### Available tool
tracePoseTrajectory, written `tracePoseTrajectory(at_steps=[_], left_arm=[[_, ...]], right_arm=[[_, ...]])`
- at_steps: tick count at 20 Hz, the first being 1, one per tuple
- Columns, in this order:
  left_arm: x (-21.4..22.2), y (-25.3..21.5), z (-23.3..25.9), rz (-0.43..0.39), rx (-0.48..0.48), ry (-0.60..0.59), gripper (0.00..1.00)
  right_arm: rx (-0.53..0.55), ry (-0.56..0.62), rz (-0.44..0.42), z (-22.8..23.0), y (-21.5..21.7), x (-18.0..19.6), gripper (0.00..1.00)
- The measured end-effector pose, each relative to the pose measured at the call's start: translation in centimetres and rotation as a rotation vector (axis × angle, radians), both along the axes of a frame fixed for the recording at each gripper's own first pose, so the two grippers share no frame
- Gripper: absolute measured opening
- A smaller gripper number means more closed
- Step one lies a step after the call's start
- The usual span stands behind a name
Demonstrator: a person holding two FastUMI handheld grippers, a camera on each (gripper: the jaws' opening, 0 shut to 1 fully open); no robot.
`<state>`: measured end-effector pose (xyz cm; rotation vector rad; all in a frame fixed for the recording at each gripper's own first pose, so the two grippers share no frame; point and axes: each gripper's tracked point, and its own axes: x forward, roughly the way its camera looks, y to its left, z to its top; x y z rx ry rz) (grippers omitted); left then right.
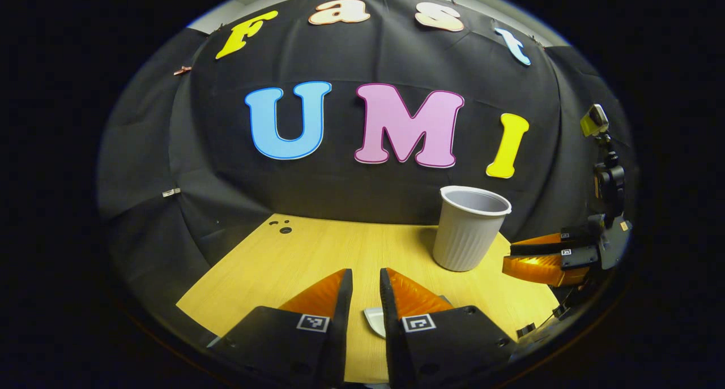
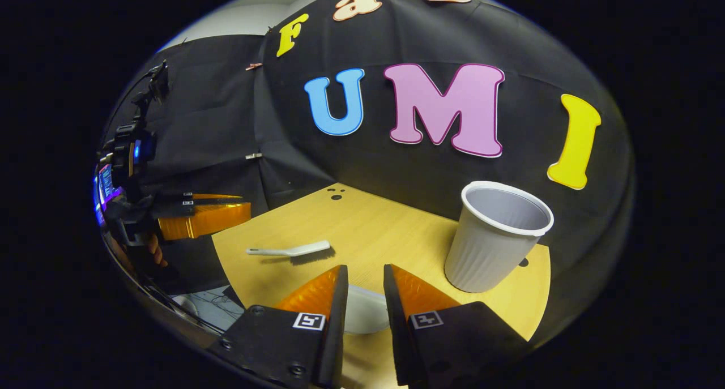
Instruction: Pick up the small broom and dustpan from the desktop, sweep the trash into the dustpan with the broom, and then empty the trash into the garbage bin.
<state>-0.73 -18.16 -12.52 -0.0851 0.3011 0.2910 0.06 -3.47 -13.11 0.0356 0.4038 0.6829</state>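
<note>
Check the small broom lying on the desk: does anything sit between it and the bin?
Nothing visible does. In the right gripper view the broom lies left on the desk, with bare wood between it and the bin at right.

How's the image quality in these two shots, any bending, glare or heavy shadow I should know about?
Left gripper view: fisheye bends the table edges; the bin is sharp and throws a soft shadow to its left. Right gripper view: same curving, the bin leans; the broom is crisp with a thin shadow beneath; the left gripper at the rim is stretched, with a bluish glow beside it.
</note>
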Motion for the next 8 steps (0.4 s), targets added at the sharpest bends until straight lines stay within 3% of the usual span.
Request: tracePoseTrajectory(at_steps=[5, 8], left_arm=[[-0.72, -0.09, 0.22, 0.021, 0.012, -0.012, 0.36], [-1.08, -0.18, 0.16, 0.02, 0.011, -0.005, 0.32]], right_arm=[[-0.002, -0.014, 0.038, 0.29, 0.73, -0.5, 0.39], [-0.008, -0.019, 0.045, 0.39, 0.86, -0.94, 0.4]])
